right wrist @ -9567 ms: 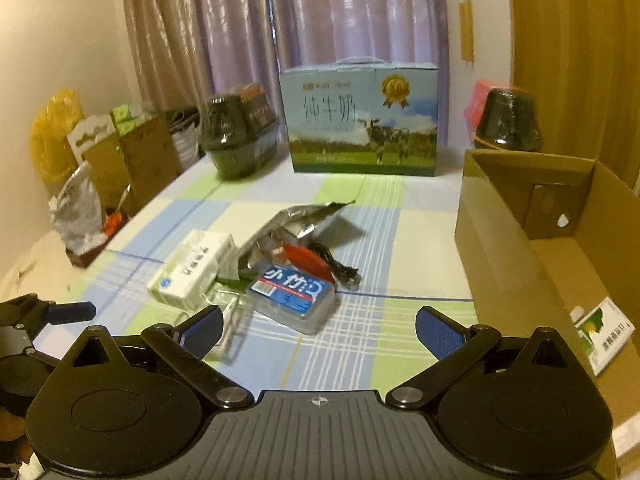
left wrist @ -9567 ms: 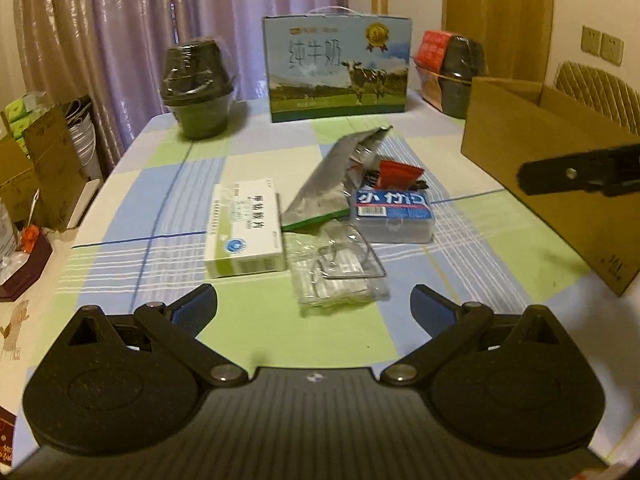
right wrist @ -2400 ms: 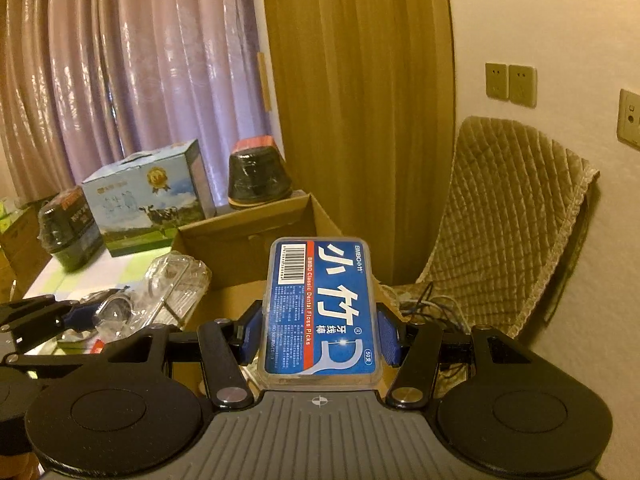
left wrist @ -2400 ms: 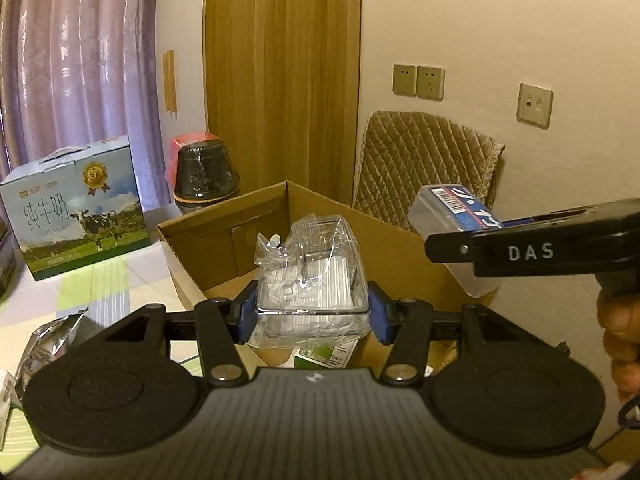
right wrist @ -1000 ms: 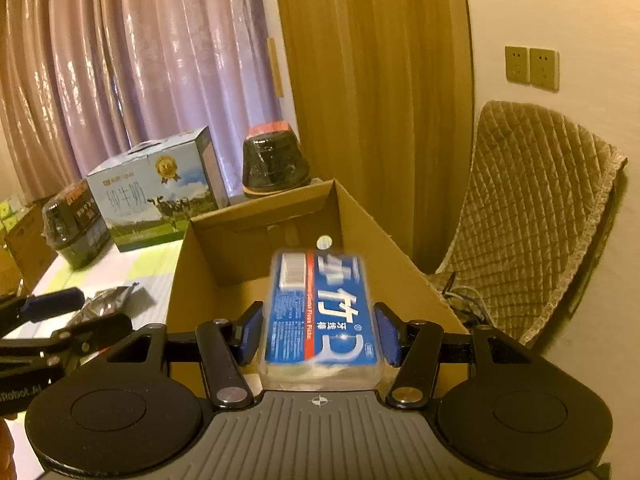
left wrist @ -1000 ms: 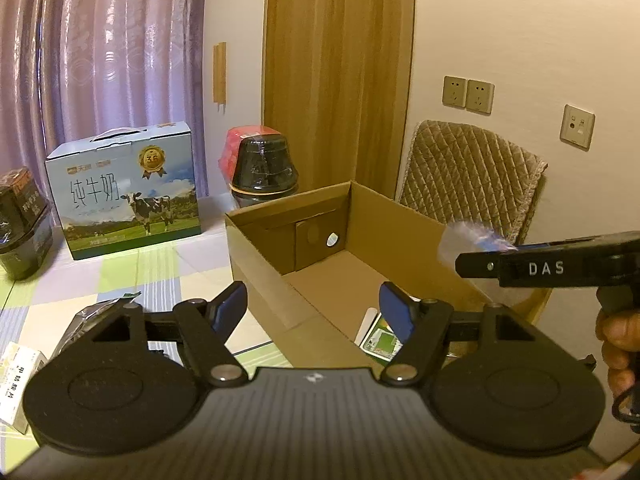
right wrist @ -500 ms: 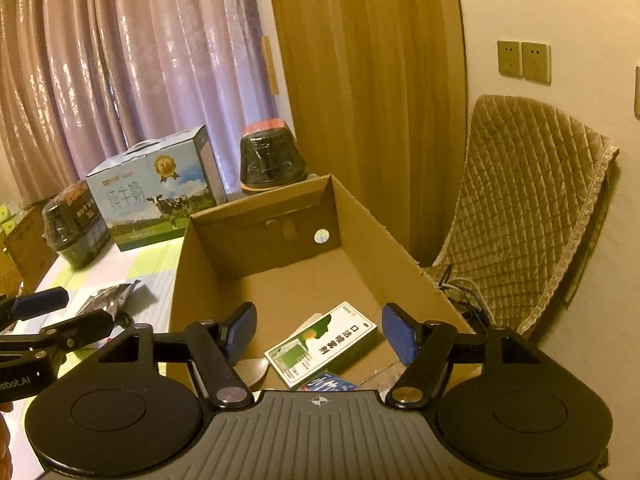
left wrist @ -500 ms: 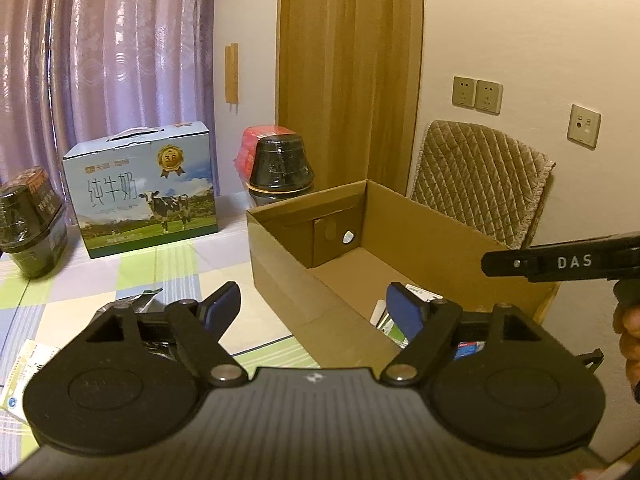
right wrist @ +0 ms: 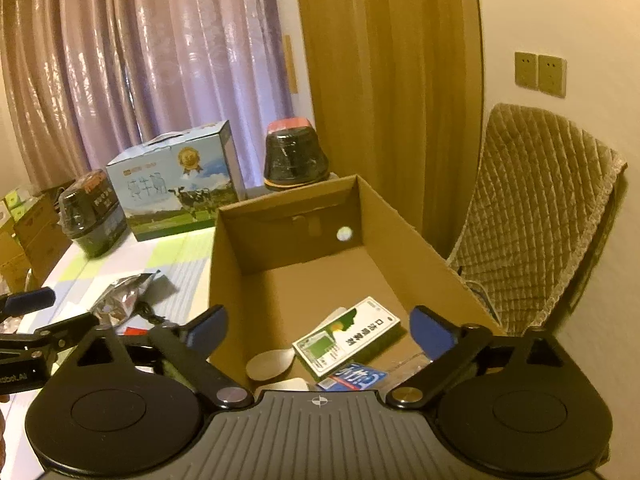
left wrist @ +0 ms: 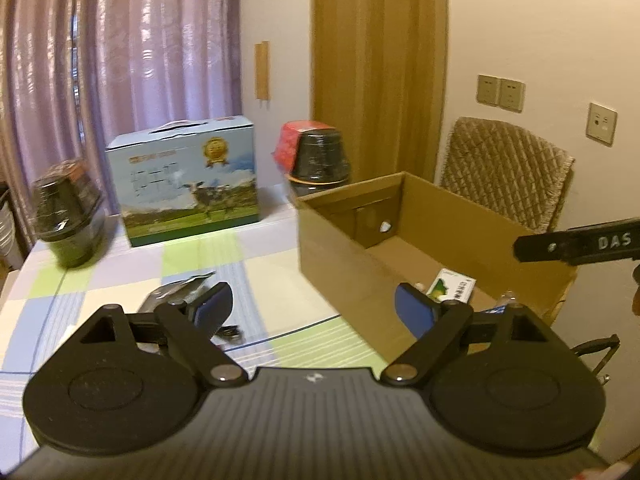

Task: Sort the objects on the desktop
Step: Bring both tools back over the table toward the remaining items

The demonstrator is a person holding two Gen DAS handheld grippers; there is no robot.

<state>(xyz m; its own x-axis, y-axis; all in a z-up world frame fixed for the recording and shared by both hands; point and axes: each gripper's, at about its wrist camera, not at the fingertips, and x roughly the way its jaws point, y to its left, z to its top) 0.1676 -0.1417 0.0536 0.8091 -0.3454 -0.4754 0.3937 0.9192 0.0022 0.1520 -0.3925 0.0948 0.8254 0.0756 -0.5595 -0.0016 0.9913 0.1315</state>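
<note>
My right gripper point(right wrist: 320, 330) is open and holds nothing above the near end of the cardboard box point(right wrist: 288, 248). Inside the box lie a green-and-white carton point(right wrist: 348, 334), a blue floss box point(right wrist: 356, 376) and a wooden spoon point(right wrist: 270, 364). My left gripper point(left wrist: 313, 312) is also open and holds nothing, over the table beside the box's point(left wrist: 340, 248) left wall. A silver foil bag point(left wrist: 172, 300) lies on the checked cloth by the left fingertip. A red packet point(right wrist: 136, 331) shows next to the foil bag point(right wrist: 120, 300).
At the table's far side stand a blue milk carton case point(left wrist: 188, 184) and two wrapped black containers point(left wrist: 66, 220) point(left wrist: 320, 160). A quilted chair point(right wrist: 540, 216) stands right of the box. One finger of the right gripper point(left wrist: 576, 242) reaches in from the right.
The right gripper opened and the blue floss box fell into the cardboard box. The left gripper, open since a second ago, has swung left toward the table.
</note>
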